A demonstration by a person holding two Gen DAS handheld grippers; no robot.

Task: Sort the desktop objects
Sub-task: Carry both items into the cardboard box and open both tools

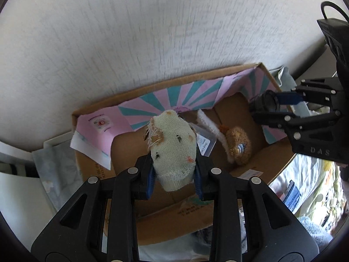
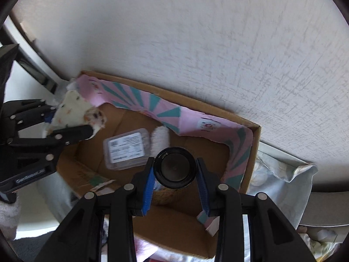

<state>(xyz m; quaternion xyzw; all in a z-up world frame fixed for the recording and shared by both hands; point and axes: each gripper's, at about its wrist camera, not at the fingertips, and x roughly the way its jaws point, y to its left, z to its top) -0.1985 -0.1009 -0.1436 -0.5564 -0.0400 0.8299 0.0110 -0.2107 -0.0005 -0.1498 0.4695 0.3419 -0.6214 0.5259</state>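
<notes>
Cardboard box with pink-and-teal paper lining is being seen below both grippers, close to a white wall. A worn, cream-coloured sock is being pinched by the left gripper above the box – its frayed toe is pointing far. A black round cap is being squeezed between the blue pads of the right gripper. Inside the box a clear plastic case and a brown plush toy are lying near each other.
</notes>
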